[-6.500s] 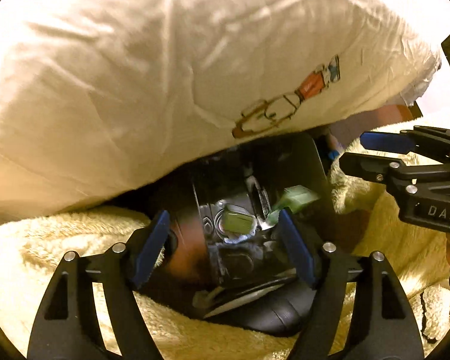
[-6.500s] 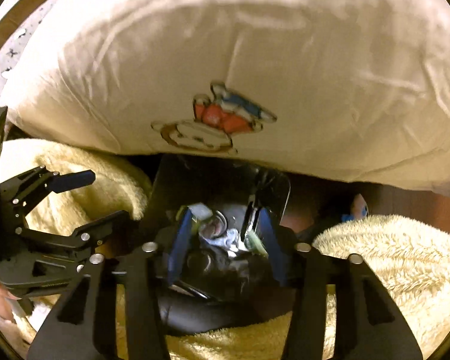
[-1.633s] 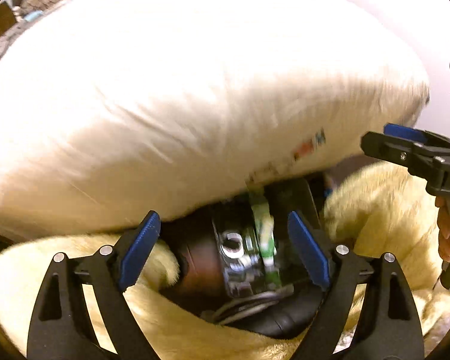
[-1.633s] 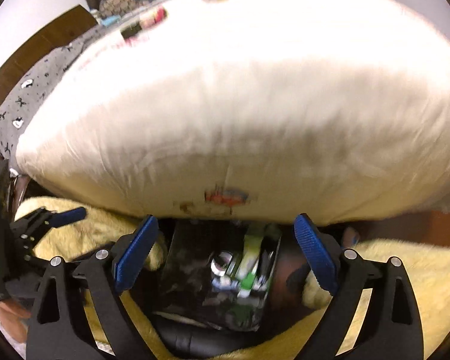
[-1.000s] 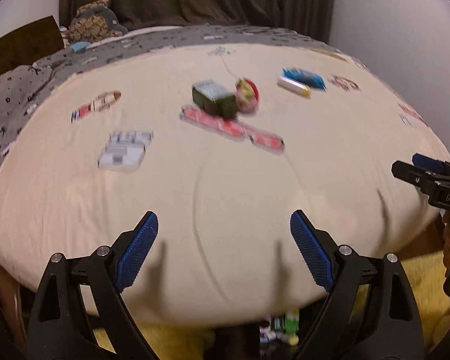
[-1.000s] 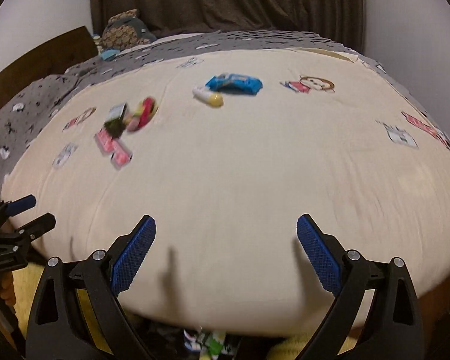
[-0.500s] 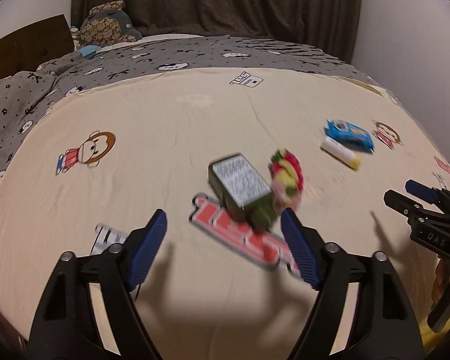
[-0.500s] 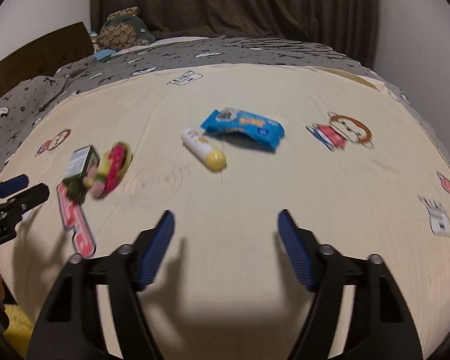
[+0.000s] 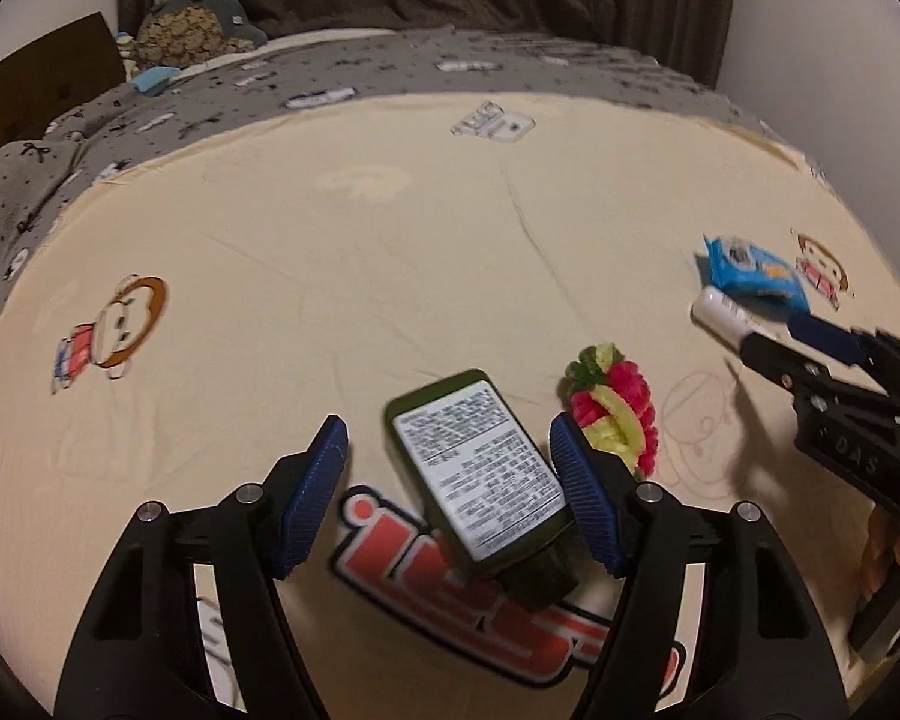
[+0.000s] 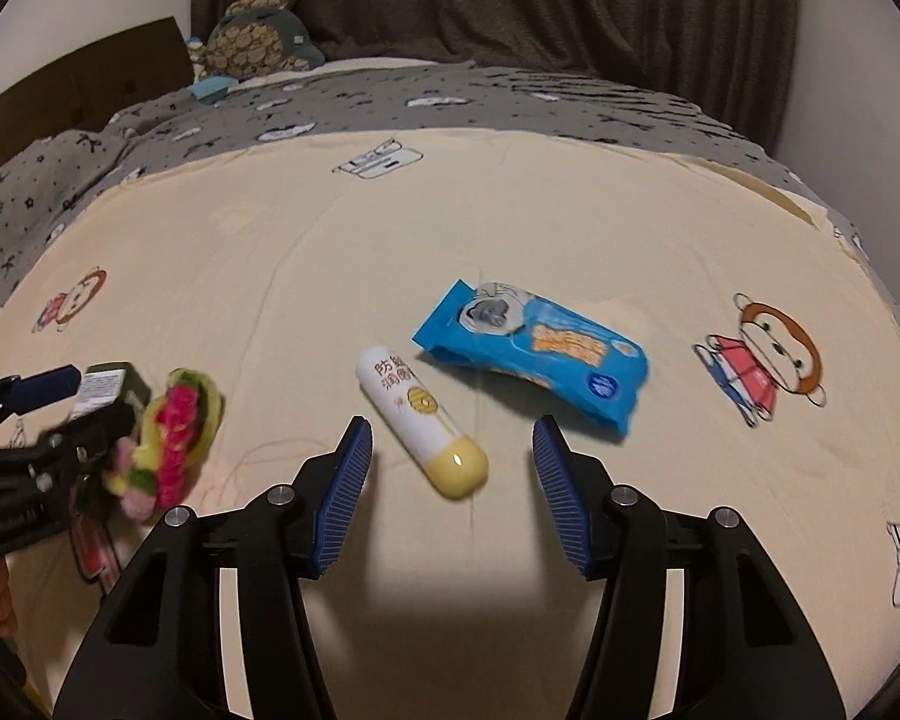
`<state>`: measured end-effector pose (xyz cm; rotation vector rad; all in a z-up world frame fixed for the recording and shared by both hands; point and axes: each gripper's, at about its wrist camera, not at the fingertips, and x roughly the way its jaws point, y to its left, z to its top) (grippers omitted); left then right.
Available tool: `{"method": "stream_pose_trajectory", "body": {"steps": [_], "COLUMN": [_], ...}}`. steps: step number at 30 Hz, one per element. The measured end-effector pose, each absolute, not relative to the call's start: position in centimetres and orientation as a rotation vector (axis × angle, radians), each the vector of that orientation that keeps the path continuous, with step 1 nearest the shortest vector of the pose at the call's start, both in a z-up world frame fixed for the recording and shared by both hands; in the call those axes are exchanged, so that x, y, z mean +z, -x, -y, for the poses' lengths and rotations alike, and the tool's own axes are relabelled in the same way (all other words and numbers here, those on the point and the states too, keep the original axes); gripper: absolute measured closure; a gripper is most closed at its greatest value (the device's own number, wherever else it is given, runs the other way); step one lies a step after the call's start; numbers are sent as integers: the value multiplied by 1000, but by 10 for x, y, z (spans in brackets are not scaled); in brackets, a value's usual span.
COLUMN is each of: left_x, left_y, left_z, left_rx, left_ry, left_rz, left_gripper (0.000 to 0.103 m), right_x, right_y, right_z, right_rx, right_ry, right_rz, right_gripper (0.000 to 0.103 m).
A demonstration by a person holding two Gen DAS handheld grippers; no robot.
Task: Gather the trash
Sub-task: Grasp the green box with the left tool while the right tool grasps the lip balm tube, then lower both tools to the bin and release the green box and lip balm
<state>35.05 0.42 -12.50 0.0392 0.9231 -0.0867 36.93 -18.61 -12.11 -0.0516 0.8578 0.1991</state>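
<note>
My left gripper (image 9: 450, 492) is open with its jaws on either side of a dark green bottle (image 9: 480, 480) with a white label, lying on the cream bed sheet (image 9: 360, 276). A pink and yellow crocheted piece (image 9: 615, 414) lies just right of it. My right gripper (image 10: 450, 480) is open over the yellow end of a white and yellow tube (image 10: 420, 420). A blue snack packet (image 10: 534, 354) lies right of the tube. The tube (image 9: 720, 315) and packet (image 9: 750, 270) also show in the left wrist view.
A grey patterned blanket (image 10: 390, 102) covers the far part of the bed. A stuffed toy (image 10: 258, 42) sits by the brown curtain (image 10: 510, 0). A wooden headboard (image 9: 36, 90) is at the far left. Cartoon prints dot the sheet.
Both grippers left the trash bag below the bed edge, rose over the bed and moved forward. The left now straddles the green bottle, the right the tube. Both jaws have narrowed slightly.
</note>
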Motion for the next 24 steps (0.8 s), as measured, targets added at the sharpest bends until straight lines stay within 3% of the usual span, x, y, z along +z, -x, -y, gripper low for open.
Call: {"method": "stream_pose_trajectory", "body": {"steps": [5, 7, 10, 24], "left_x": [-132, -135, -135, -128], "left_y": [-356, -356, -353, -280], "left_z": [-1, 1, 0, -12], "left_rx": [-96, -95, -103, -130], "left_ry": [-40, -53, -52, -91], "left_rz": [-937, -934, -934, -930], "left_gripper": [47, 49, 50, 60], "right_x": [-129, -132, -132, -122], "right_y": [-381, -382, -377, -295], "right_z": [186, 182, 175, 185], "right_rx": [212, 238, 241, 301], "right_ry": [41, 48, 89, 81], "right_rz": [-890, -901, -896, -934], "right_gripper": [56, 72, 79, 81]}}
